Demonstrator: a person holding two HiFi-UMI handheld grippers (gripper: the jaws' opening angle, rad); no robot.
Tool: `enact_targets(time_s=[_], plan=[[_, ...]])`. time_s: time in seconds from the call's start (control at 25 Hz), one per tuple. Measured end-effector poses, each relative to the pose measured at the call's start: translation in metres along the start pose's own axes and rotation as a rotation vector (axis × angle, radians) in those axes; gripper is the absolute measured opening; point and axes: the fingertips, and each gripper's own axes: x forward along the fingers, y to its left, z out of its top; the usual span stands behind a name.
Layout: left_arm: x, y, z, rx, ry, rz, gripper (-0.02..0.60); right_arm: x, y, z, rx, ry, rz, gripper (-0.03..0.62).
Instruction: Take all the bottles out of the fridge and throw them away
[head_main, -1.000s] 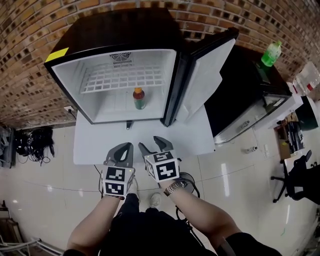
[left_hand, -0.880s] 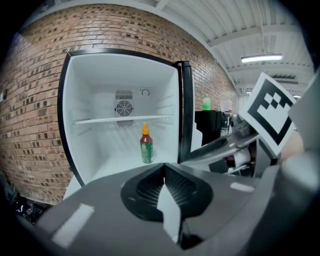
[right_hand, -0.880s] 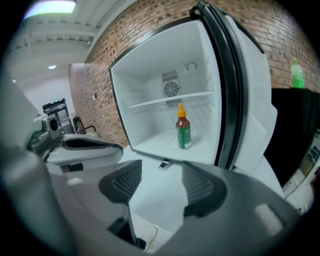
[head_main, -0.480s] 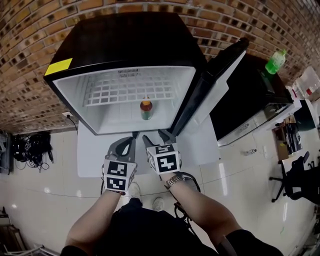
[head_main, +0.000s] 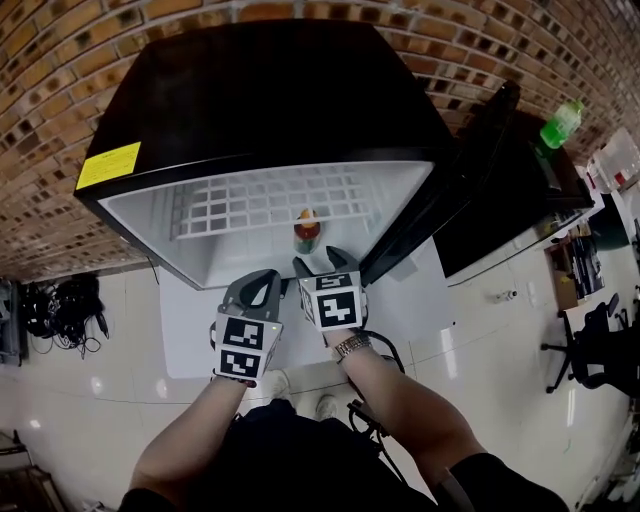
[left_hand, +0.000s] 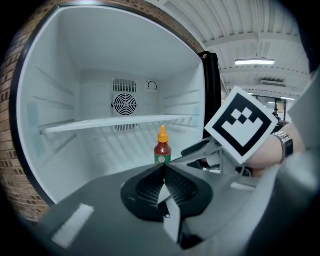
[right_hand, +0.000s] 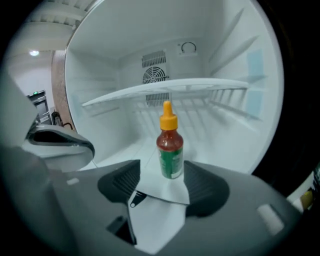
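Note:
A small sauce bottle (head_main: 307, 230) with red contents, an orange cap and a green label stands upright on the floor of the open black fridge (head_main: 260, 100). It also shows in both gripper views (left_hand: 162, 148) (right_hand: 170, 145). My right gripper (head_main: 322, 262) (right_hand: 161, 175) is at the fridge mouth, pointing at the bottle. Its jaws have just been opening further and stand wide; the bottle stands just past the fingertips, and the pads do not touch it. My left gripper (head_main: 260, 285) (left_hand: 163, 170) hangs beside it on the left, its pads pressed together with nothing in them.
A white wire shelf (head_main: 270, 205) spans the fridge above the bottle. The fridge door (head_main: 470, 170) stands open to the right. On the black cabinet (head_main: 500, 190) at the right is a green bottle (head_main: 560, 124). Cables (head_main: 60, 305) lie on the floor at left.
Both grippers have moved forward to the fridge opening. The bottle now sits much closer to the right gripper's fingertips, and the fridge fills more of the head view.

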Motion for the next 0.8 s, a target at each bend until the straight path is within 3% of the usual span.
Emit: enact_targets(time_s=[0.8], plan=[[0.028, 0.036, -0.009, 0.01, 0.035, -0.085, 0.003, 0.076, -0.018, 0.01, 0.008, 0.058, -0.093, 0.296]])
